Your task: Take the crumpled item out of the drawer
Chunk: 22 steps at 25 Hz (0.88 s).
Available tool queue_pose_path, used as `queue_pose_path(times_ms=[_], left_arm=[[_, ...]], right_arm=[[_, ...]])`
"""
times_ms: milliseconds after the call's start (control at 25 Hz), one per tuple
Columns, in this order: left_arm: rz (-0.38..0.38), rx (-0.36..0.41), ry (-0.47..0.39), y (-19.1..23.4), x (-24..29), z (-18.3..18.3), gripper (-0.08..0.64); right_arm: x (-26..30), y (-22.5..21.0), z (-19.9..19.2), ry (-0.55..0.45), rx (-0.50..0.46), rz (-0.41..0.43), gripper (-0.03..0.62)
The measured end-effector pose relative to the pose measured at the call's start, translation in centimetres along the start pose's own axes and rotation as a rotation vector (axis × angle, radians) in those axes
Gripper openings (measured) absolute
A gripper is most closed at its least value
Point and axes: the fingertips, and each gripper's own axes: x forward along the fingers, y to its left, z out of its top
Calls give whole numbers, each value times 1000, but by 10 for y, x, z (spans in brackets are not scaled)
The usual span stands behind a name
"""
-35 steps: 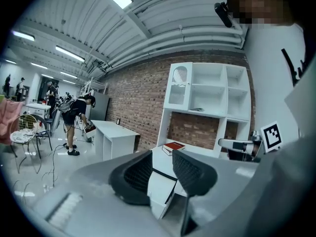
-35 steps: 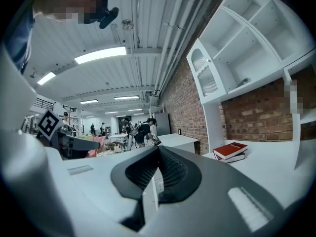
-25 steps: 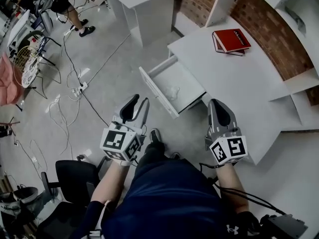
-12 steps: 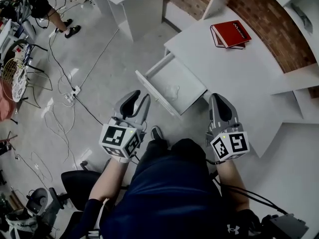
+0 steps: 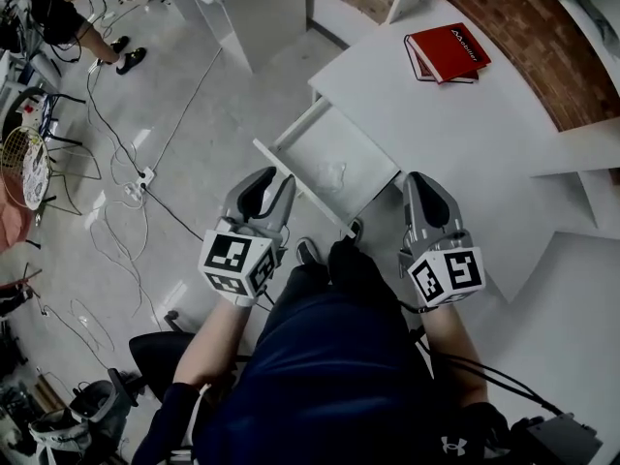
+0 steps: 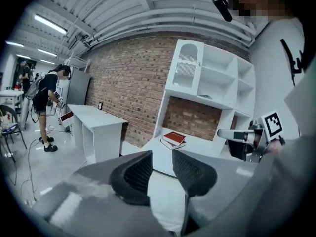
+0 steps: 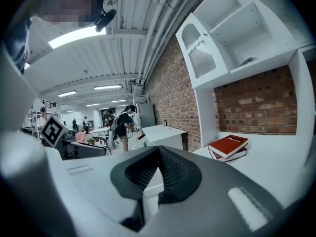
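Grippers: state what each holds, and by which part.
Nothing is held. Left gripper open, right gripper shut, both empty; the crumpled item lies in the drawer.

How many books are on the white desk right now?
2. A red hardcover book lies on top of a second, darker red book whose edge shows beneath it, stacked at the far end of the white desk near the brick wall. None seems hidden.

The crumpled item (image 5: 334, 174) in my open drawer (image 5: 320, 143) is too small and pale to identify. At eleven o'clock in the head view, the edge cuts off a person (image 5: 58, 13).
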Motion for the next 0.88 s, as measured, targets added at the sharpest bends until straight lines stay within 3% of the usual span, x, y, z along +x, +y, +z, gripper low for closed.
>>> queue_pose_path(times_ms=[560, 880], left_arm=[[35, 129, 216, 3, 91, -39, 137], [-48, 323, 405, -2, 130, -79, 137]], right_arm=[[47, -62, -13, 37, 89, 75, 3], [62, -79, -26, 71, 126, 89, 3]])
